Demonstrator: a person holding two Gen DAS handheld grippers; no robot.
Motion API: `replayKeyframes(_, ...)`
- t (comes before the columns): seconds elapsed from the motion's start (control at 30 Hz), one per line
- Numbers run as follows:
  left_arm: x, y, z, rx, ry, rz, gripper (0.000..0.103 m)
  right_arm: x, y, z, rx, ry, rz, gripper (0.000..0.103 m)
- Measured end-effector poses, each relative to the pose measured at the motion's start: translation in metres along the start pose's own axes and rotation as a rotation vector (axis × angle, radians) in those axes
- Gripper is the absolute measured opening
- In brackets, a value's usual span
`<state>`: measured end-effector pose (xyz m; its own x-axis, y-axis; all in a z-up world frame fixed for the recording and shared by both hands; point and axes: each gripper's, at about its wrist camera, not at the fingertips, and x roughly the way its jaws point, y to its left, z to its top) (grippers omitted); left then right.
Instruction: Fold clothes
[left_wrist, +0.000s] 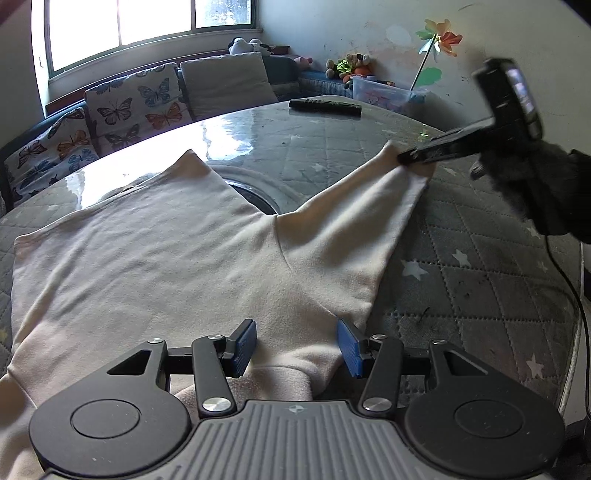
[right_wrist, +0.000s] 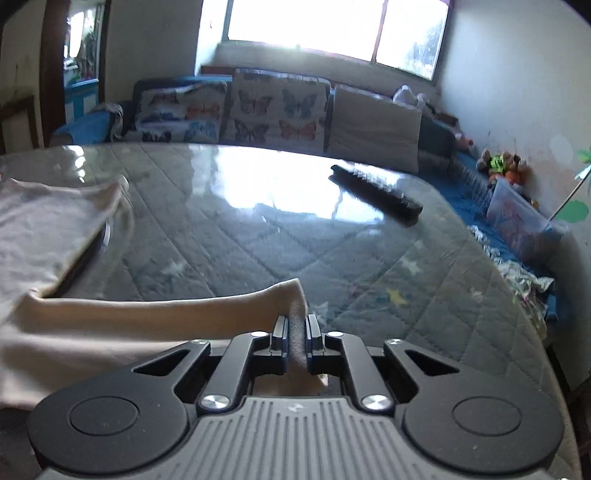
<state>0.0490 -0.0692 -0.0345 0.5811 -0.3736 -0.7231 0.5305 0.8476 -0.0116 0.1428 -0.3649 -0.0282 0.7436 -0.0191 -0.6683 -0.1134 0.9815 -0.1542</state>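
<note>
A cream long-sleeved top (left_wrist: 155, 258) lies spread on the glass-topped table (left_wrist: 332, 140). My left gripper (left_wrist: 297, 345) is open, its blue pads either side of the collar area near the table's front edge, holding nothing. My right gripper (right_wrist: 296, 339) is shut on the end of the top's right sleeve (right_wrist: 147, 314) and holds it stretched out to the right, just above the table. In the left wrist view the right gripper (left_wrist: 410, 158) shows at the sleeve cuff (left_wrist: 417, 173).
A black remote control (left_wrist: 325, 107) lies at the table's far side, also in the right wrist view (right_wrist: 376, 194). A round dark inset (left_wrist: 255, 192) sits in the table's middle, partly under the top. A sofa with butterfly cushions (left_wrist: 136, 103) stands behind. A cable (left_wrist: 576, 295) hangs at right.
</note>
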Motion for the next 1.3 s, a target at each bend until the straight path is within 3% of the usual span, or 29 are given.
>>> replayKeyframes(0.1,0.000,0.001,0.000,-0.001,-0.002,-0.007,0.052,0.004,0.001,-0.004,0.004,-0.010,-0.012,0.019)
replayKeyframes(0.2,0.000,0.002,0.000,-0.001,-0.005,-0.011,0.052,-0.007,-0.004,-0.002,0.056,-0.021,0.002,0.020)
replayKeyframes(0.37,-0.001,0.002,0.000,-0.001,-0.006,-0.013,0.052,-0.035,0.008,-0.003,0.085,-0.059,0.130,0.027)
replayKeyframes(0.5,-0.001,0.002,0.000,0.000,-0.006,-0.012,0.052,-0.033,0.023,-0.013,0.089,-0.035,0.205,0.030)
replayKeyframes(0.93,-0.010,0.002,0.000,-0.017,-0.027,0.002,0.053,-0.019,0.000,-0.017,0.170,-0.010,0.114,0.036)
replayKeyframes(1.03,-0.024,0.009,0.001,-0.041,-0.061,0.020,0.053,-0.028,0.008,-0.016,0.170,-0.026,0.146,0.043)
replayKeyframes(1.17,-0.041,0.026,0.000,-0.076,-0.088,0.080,0.054,-0.041,0.035,-0.017,0.098,-0.036,0.230,0.046)
replayKeyframes(1.3,-0.048,0.045,-0.009,-0.111,-0.072,0.143,0.054,-0.059,0.070,-0.015,0.009,-0.060,0.323,0.052)
